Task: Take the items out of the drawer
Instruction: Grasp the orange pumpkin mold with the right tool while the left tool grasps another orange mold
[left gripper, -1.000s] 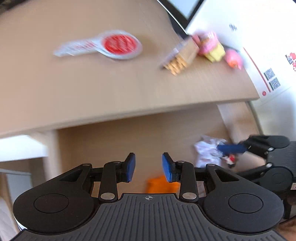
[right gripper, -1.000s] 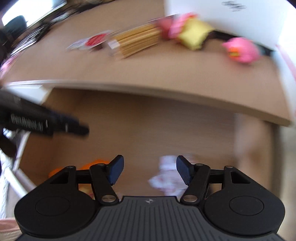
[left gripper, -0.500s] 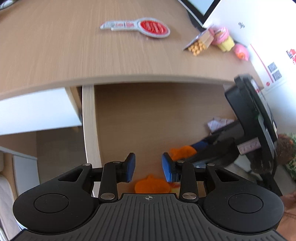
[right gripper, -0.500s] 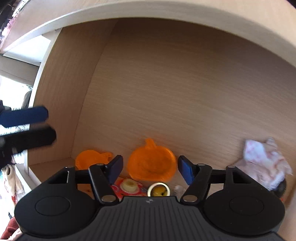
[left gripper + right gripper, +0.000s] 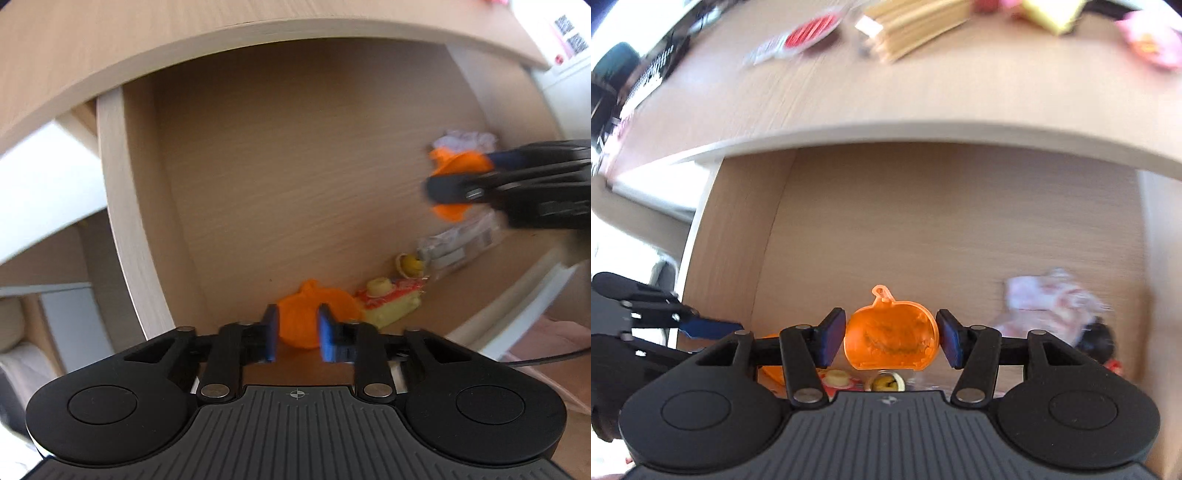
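Note:
Two orange plastic pumpkins were in the open wooden drawer (image 5: 125, 221). My right gripper (image 5: 891, 332) has one pumpkin (image 5: 890, 339) upright between its blue pads, touching both; its jaws are closing. The left wrist view shows that pumpkin (image 5: 461, 166) held clear of the drawer floor. My left gripper (image 5: 297, 325) points down into the drawer's near left corner. Its jaws are closing, with the second pumpkin (image 5: 306, 317) between and under the pads, still lying on the floor. I cannot see whether those pads press it.
A toy cake slice (image 5: 391, 299), a small yellow cup (image 5: 408, 264), a clear packet (image 5: 458, 247) and a crumpled pink wrapper (image 5: 1052, 306) lie in the drawer. On the desk top (image 5: 960, 92) are a red round pack (image 5: 809, 31), a box of sticks (image 5: 916, 22) and pink toys (image 5: 1152, 44).
My right gripper has narrowed onto one pumpkin and risen with it, so the desk top is back in its view. My left gripper has sunk into the drawer and narrowed around the other pumpkin.

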A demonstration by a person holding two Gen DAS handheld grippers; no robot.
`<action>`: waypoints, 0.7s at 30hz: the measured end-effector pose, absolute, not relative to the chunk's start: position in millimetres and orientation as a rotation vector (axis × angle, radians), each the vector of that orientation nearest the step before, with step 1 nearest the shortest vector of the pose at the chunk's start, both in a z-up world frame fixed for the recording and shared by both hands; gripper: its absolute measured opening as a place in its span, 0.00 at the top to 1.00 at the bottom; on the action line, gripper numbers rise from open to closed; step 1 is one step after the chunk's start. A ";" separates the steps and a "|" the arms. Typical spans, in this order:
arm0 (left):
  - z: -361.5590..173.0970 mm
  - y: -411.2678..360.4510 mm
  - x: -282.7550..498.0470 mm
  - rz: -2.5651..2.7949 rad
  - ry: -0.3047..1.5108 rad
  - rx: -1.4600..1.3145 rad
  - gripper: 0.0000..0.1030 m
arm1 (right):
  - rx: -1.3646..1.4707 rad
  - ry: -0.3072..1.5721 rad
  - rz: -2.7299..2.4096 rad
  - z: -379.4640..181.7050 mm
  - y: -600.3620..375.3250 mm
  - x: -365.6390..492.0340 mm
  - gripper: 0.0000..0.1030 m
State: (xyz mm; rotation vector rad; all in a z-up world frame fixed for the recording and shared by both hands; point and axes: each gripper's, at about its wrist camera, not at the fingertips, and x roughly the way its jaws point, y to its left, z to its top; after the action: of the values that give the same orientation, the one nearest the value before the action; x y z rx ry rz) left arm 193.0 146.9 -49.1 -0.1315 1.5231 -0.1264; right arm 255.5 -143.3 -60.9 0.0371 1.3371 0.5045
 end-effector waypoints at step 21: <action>-90.4 100.9 229.9 -0.212 1.641 -0.105 0.85 | 0.190 1.239 0.321 -72.2 -234.9 242.6 0.48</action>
State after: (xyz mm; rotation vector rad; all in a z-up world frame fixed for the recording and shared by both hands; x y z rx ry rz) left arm 229.9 100.9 -90.4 -0.1049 1.6414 -0.2117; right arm 242.6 -234.8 -72.2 0.1899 1.2385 0.3214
